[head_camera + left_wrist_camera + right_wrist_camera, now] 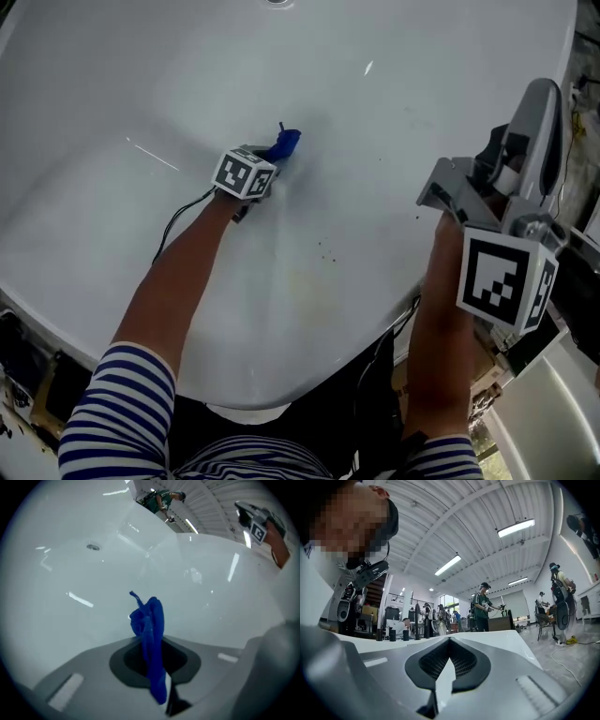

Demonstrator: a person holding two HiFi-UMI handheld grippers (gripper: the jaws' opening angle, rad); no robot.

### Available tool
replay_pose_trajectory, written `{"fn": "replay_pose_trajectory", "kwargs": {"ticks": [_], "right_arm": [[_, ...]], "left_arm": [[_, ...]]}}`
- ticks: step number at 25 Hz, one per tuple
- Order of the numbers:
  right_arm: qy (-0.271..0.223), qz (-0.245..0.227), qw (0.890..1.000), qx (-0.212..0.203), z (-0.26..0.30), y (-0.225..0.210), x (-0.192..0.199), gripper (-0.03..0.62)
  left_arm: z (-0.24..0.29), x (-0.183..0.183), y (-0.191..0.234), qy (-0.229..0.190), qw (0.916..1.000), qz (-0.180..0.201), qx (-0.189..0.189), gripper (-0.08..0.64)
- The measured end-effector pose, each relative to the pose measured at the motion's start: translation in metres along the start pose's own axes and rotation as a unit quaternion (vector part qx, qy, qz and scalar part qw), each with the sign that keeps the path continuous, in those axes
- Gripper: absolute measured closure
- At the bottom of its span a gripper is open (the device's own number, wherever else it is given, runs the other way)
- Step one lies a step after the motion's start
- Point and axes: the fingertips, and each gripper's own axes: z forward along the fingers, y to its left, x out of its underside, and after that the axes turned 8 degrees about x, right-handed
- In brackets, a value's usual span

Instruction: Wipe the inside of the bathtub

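The white bathtub [394, 56] fills the head view, and I look down into it. My left gripper [274, 159] is low inside the tub near its middle, shut on a crumpled blue cloth [286, 142]. In the left gripper view the blue cloth [150, 625] sticks up out of the left gripper [154, 667] against the tub wall [70, 573]. My right gripper [542, 103] is raised over the tub's right rim and points away from it. In its own view the right gripper [445, 667] is shut with nothing in it.
A round drain fitting [93, 547] sits in the tub wall beyond the cloth. Small dark specks [325, 249] dot the tub floor. A black cable [178, 220] trails from the left gripper. Several people [483, 606] stand in the hall behind.
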Motion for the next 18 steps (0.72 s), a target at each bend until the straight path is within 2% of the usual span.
{"fn": "replay_pose_trajectory", "kwargs": {"ticks": [4,6,13,18], "right_arm": [[0.000,0.005,1.000,0.002,-0.001,-0.001,0.011,0.592],[0.002,0.008,1.000,0.000,0.000,0.000,0.014,0.592],[0.007,0.013,1.000,-0.002,0.001,-0.001,0.020,0.592],[0.006,0.019,1.000,-0.008,0.002,0.000,0.021,0.592]], "left_arm": [[0.013,0.028,0.008,0.061,0.9978,-0.022,0.009,0.521],[0.016,0.038,0.011,0.082,0.9965,-0.019,0.008,0.520],[0.033,0.053,0.015,0.107,0.9941,-0.015,0.006,0.520],[0.042,0.056,0.011,0.121,0.9916,-0.031,0.035,0.521]]}}
